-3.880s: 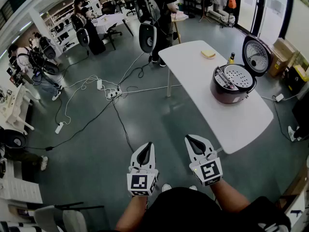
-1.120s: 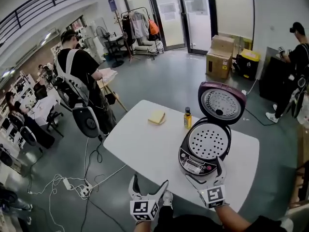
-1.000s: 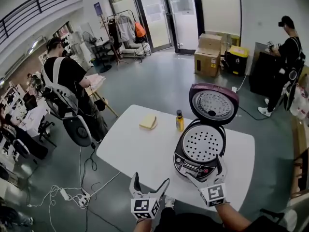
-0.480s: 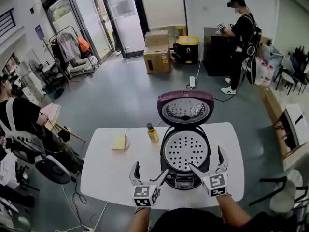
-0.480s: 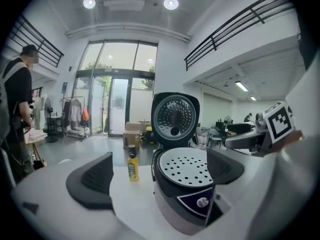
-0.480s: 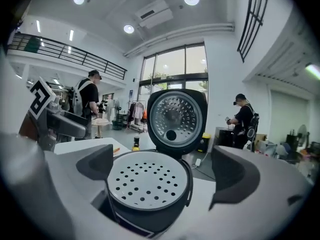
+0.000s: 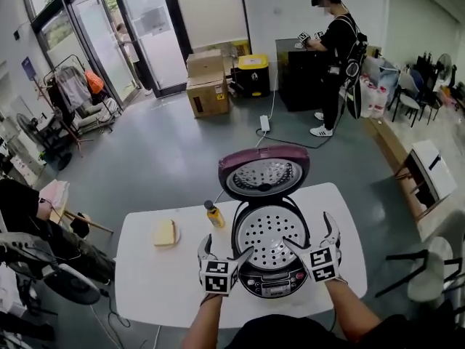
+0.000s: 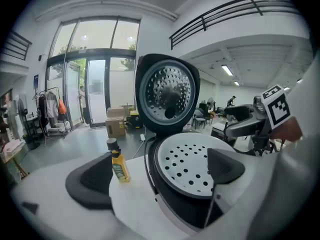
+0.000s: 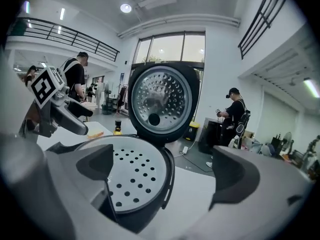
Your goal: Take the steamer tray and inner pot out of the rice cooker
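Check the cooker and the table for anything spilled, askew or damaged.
Nothing stands out. The steamer tray sits level inside the rice cooker, whose lid stands open. The bottle is upright and the yellow block lies flat on the table, with no spill visible.

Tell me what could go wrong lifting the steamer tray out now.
The white perforated steamer tray sits flush in the maroon rice cooker, so the open left gripper and right gripper may slip off its thin rim. The small yellow bottle stands near the left gripper and could be knocked over.
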A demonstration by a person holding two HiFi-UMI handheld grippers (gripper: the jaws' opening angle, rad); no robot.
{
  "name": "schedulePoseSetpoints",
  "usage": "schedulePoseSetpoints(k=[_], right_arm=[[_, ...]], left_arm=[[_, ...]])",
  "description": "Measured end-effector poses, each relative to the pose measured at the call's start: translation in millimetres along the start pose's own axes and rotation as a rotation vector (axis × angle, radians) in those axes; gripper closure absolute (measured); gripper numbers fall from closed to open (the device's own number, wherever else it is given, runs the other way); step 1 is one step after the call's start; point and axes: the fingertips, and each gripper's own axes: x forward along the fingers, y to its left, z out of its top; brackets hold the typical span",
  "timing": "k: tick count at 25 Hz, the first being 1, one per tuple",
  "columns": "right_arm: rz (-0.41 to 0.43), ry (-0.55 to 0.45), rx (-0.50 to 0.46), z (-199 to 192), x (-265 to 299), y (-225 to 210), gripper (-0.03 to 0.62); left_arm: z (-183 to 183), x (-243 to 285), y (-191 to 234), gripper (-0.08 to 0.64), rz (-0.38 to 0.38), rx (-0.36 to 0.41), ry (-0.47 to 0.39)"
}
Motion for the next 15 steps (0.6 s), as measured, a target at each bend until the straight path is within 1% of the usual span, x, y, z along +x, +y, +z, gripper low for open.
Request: schedulePoseSetpoints(k=[3,6,9,11,15], right_arm=[[0.014,0.055,-0.020,-8,23,-13,0.000],[0.014,0.124,-0.069,-16,39,-21,0.000],[0.030,0.173,-0.113,-29,55,-22,0.000],[0.054,0.201,-0.128,-38,65,-21,0.002],[0.100,0.270,-0.151,-58,85,-13,0.005]], left_arm=[[-3,28,5,-0.018,0.007,0.021,0.067],[-9,49,11,-0.018,0.017,0.025,0.120],[-20,65,15,-0.018,0.029,0.042,0.180],[-26,75,16,-0.015,0.042,0.067,0.212],[-29,87,20,0.010,0.056,0.131,0.246]])
